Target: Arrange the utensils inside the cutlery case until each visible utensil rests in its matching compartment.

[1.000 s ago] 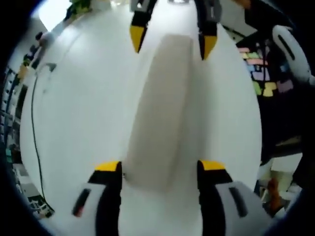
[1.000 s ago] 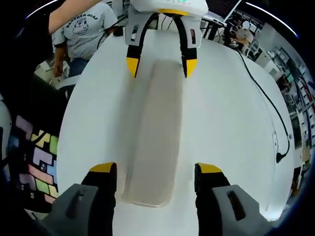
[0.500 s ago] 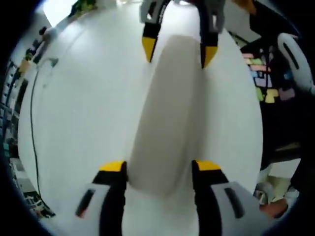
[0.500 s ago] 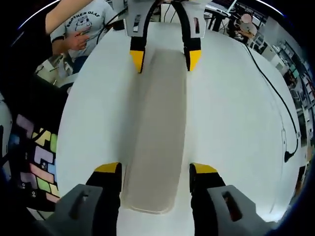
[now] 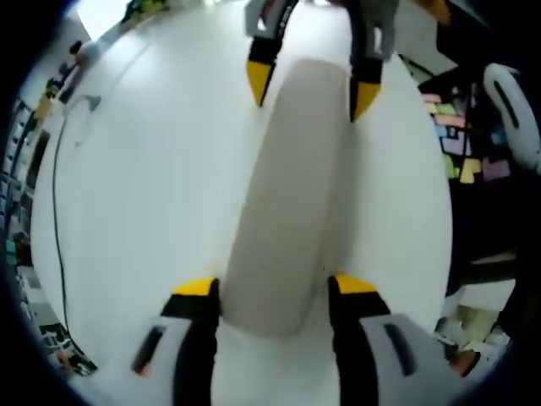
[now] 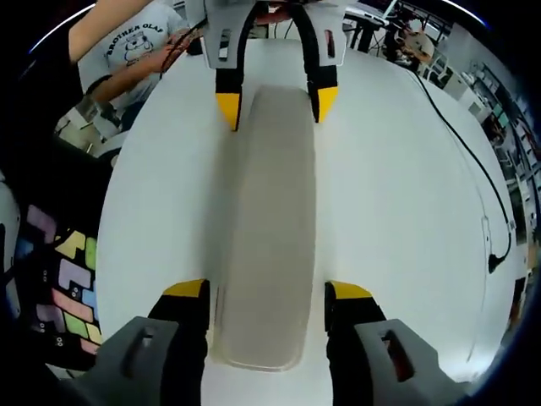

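The long pale case (image 5: pixel 287 194) lies closed on the white table (image 5: pixel 135 194), with 1 gripper at each end. The left gripper (image 5: pixel 272 288) has its yellow-tipped jaws touching both sides of the near end, gripping it. The right gripper (image 6: pixel 266 292) straddles the opposite end (image 6: pixel 270 211), jaws just beside the sides; I cannot tell whether they press. A black cable (image 6: pixel 473 152) trails along the table edge.

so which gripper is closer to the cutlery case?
Neither clearly: left gripper straddles one end of the cutlery case, right gripper straddles the opposite end. Contact on either side cannot be told.
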### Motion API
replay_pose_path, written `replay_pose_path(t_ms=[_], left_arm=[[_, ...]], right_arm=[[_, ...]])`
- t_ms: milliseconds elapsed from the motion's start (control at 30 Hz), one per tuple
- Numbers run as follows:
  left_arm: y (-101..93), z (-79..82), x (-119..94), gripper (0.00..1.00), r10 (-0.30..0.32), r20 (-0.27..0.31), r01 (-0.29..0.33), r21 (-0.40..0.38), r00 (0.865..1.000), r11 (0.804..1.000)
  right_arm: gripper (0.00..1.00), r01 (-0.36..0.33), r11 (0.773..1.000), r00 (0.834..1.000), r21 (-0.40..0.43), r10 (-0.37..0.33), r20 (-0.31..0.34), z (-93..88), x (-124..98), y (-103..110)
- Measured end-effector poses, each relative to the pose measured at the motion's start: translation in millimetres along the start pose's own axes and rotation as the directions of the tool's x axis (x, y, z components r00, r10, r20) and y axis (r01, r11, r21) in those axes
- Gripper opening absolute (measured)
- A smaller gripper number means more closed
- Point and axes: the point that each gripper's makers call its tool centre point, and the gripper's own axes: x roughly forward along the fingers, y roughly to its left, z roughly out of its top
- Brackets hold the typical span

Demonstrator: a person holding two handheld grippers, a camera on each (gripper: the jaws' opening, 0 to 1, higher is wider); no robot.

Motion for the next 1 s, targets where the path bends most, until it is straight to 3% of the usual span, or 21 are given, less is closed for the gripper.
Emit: replay_pose_path(t_ms=[133, 500, 700, 1000], left_arm=[[0.1, 2.2, -1.1, 0.46, -0.003, 0.024, 0.003, 0.016, 1.000, 1.000], [1.0, 3.7, -1.8, 0.45, -0.003, 0.069, 0.001, 0.030, 0.998, 1.000], [-0.1, 4.4, -1.4, 0.45, -0.015, 0.050, 0.014, 0.030, 0.999, 0.999], [6.4, 31.0, -7.1, 0.44, 0.000, 0.101, -0.005, 0.043, 0.995, 0.999]], right_arm=[[0.44, -0.009, 1.000, 1.000, -0.019, 0.009, 0.012, 1.0, -0.7, 0.4], [0.43, -0.002, 1.000, 1.000, -0.005, 0.002, 0.005, 2.8, 1.5, -6.5], [0.43, -0.006, 1.000, 1.000, -0.006, 0.006, -0.007, 0.0, 1.5, 1.8], [0.43, 0.013, 1.000, 1.000, -0.018, -0.013, 0.016, -13.7, -21.4, -9.7]])
